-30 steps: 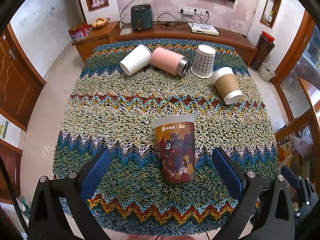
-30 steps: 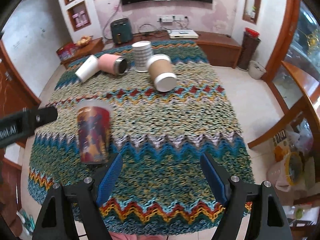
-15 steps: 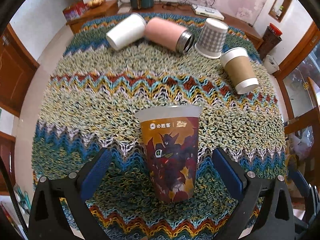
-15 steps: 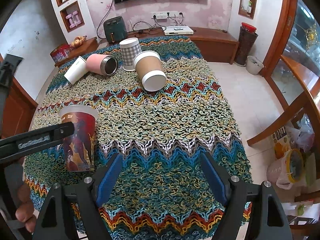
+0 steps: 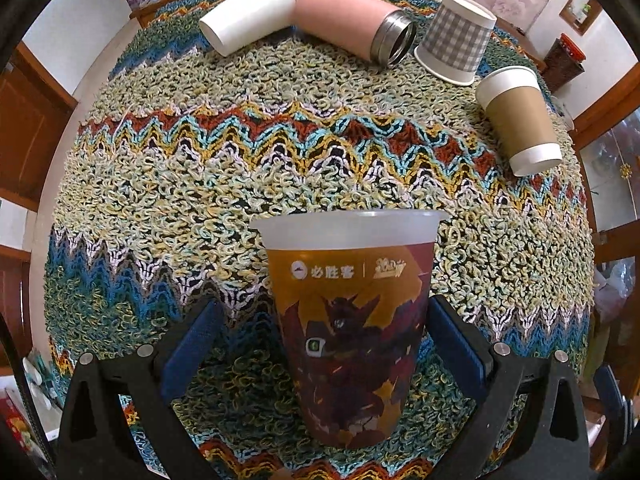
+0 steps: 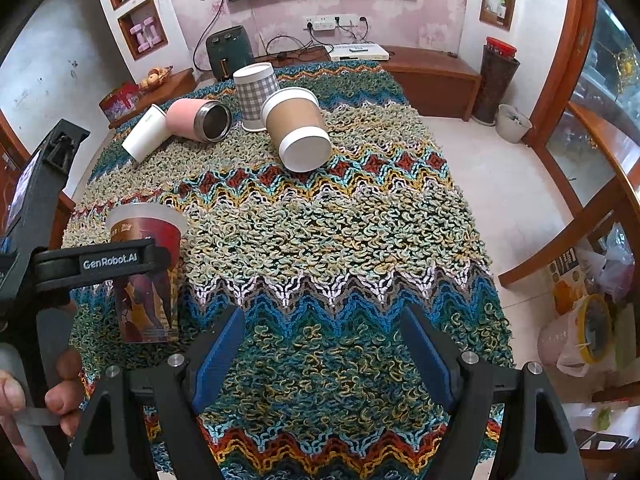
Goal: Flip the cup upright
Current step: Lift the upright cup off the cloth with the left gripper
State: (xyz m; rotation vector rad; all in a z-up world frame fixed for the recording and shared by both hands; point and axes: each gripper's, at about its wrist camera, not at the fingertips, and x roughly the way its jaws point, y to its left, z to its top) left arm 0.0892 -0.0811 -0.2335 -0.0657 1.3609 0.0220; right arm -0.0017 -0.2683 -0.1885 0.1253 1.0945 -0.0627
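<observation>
A printed red-brown plastic cup (image 5: 348, 328) stands upright on the knitted tablecloth (image 5: 280, 168), between the open fingers of my left gripper (image 5: 320, 344). The right pad is close to its side, the left pad stands apart. It also shows in the right wrist view (image 6: 144, 280), partly behind the left gripper's arm. My right gripper (image 6: 320, 344) is open and empty over the cloth's front part. Further back lie a white cup (image 5: 248, 12), a pink steel tumbler (image 5: 352, 20) and a brown paper cup (image 5: 520, 120) on their sides. A checked cup (image 5: 456, 44) stands upside down.
The table's edges drop off at left, right and front. A wooden chair (image 6: 592, 208) stands at the right of the table. A low wooden cabinet (image 6: 432, 72) with a green appliance (image 6: 228, 56) runs along the back wall.
My left gripper has moved forward so the printed cup now sits between its fingers. The right gripper has stayed nearly still and open.
</observation>
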